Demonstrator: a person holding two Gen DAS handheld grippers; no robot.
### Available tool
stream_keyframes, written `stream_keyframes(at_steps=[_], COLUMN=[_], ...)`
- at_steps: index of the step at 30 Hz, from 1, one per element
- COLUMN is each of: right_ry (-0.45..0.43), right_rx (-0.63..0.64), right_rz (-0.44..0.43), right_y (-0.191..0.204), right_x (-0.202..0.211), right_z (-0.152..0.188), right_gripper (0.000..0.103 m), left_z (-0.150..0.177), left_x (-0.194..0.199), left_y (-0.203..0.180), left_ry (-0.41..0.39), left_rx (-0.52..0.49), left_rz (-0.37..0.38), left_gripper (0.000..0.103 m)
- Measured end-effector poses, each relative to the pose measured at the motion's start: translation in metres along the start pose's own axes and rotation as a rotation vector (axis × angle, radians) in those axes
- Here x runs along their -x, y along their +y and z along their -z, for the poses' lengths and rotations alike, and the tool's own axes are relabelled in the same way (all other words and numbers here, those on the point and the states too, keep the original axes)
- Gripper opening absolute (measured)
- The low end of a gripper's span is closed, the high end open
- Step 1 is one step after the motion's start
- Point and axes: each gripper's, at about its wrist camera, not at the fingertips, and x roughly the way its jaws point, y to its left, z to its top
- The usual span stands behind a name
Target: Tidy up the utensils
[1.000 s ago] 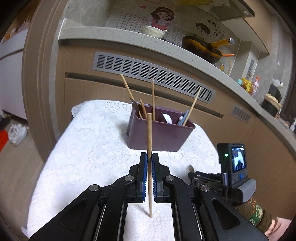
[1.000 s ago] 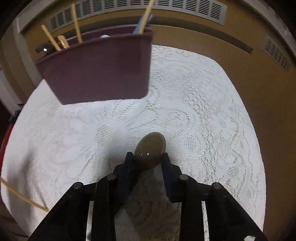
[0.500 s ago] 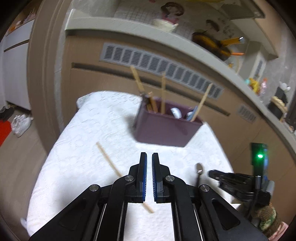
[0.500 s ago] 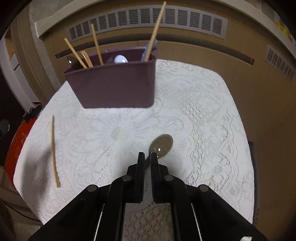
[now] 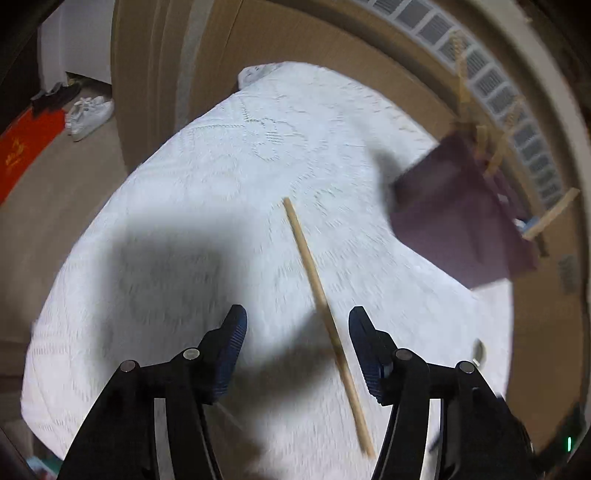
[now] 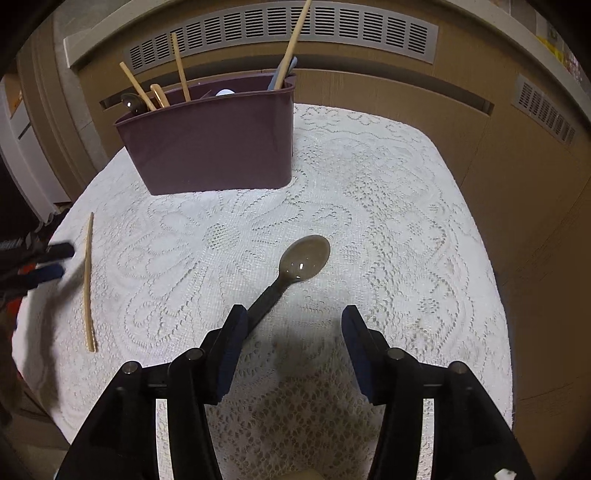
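A wooden chopstick [image 5: 323, 306] lies flat on the white lace cloth [image 5: 221, 166]; my left gripper [image 5: 297, 326] is open just above it, its lower part between the fingers. A brown plastic spoon [image 6: 295, 266] lies on the cloth [image 6: 388, 206]; my right gripper [image 6: 291, 325] is open and empty, the spoon's handle beside its left finger. The purple utensil caddy [image 6: 214, 147] stands at the back holding several chopsticks and spoons; it shows blurred in the left wrist view [image 5: 465, 214]. The chopstick [image 6: 88, 284] and left gripper [image 6: 44, 264] show at left in the right wrist view.
Brown cabinets with grey vent grilles [image 6: 280, 33] stand right behind the table. The table's edges drop off on all sides. White shoes [image 5: 88, 114] and a red mat [image 5: 22, 151] lie on the floor to the left.
Both grippers let go and opened. The chopstick dropped from the left gripper onto the cloth. The spoon left the right gripper and lies on the cloth. The left gripper tipped down over the chopstick.
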Motion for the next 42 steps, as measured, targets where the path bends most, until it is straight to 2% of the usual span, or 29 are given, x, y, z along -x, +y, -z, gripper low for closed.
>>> stream_keyframes(at_steps=[3, 6, 8, 9, 10, 13, 18, 23, 26, 29, 32, 33, 35, 36, 39, 42], right_ry=[-0.007, -0.016, -0.022, -0.027, -0.031, -0.05, -0.052, -0.023, 0.014, 0.051, 0.102, 0.112, 0.109, 0.107, 0.117, 0.073], right_rx=[-0.005, -0.019, -0.021, -0.021, -0.022, -0.032, -0.078, -0.12, -0.143, -0.197, -0.216, -0.193, -0.128, -0.078, -0.029, -0.014], right_rz=[-0.003, 0.009, 0.017, 0.018, 0.019, 0.028, 0.004, -0.017, -0.013, 0.037, 0.037, 0.053, 0.071, 0.068, 0.028, -0.032], right_y=[-0.004, -0.011, -0.015, -0.017, -0.018, -0.027, -0.035, -0.022, -0.008, 0.003, 0.011, 0.017, 0.027, 0.035, 0.041, 0.038], right_x=[0.003, 0.005, 0.006, 0.007, 0.008, 0.012, 0.009, -0.007, -0.022, -0.041, -0.059, -0.062, -0.063, -0.061, -0.055, -0.034], right_z=[0.003, 0.005, 0.005, 0.006, 0.006, 0.006, 0.001, -0.014, -0.024, -0.038, -0.045, -0.046, -0.046, -0.047, -0.045, -0.041], right_gripper=[0.051, 0.051, 0.052, 0.053, 0.056, 0.06, 0.062, 0.062, 0.062, 0.062, 0.062, 0.061, 0.035, 0.029, 0.029, 0.029], left_z=[-0.017, -0.026, -0.023, -0.021, -0.018, -0.009, 0.023, 0.042, 0.048, 0.051, 0.054, 0.054, 0.056, 0.056, 0.059, 0.065], left_x=[-0.011, -0.024, -0.027, -0.028, -0.027, -0.018, 0.022, 0.076, 0.098, 0.111, 0.124, 0.126, 0.131, 0.134, 0.141, 0.15], left_y=[-0.014, -0.032, -0.043, -0.048, -0.048, -0.042, -0.037, -0.032, -0.032, -0.028, -0.023, -0.022, -0.018, -0.017, -0.016, -0.016], left_ry=[0.022, 0.038, 0.023, 0.014, 0.009, -0.035, -0.188, -0.336, -0.38, -0.413, -0.437, -0.444, -0.454, -0.461, -0.471, -0.485], left_rx=[-0.008, -0.076, -0.173, -0.217, -0.239, -0.261, -0.318, -0.315, -0.331, -0.34, -0.34, -0.338, -0.332, -0.33, -0.331, -0.343], left_rz=[-0.045, -0.123, -0.195, -0.214, -0.203, -0.15, -0.078, 0.053, 0.092, 0.115, 0.137, 0.142, 0.163, 0.168, 0.185, 0.195], left_gripper=[0.058, 0.056, 0.035, 0.021, 0.012, 0.006, 0.005, 0.005, 0.005, 0.005, 0.005, 0.005, 0.005, 0.005, 0.005, 0.005])
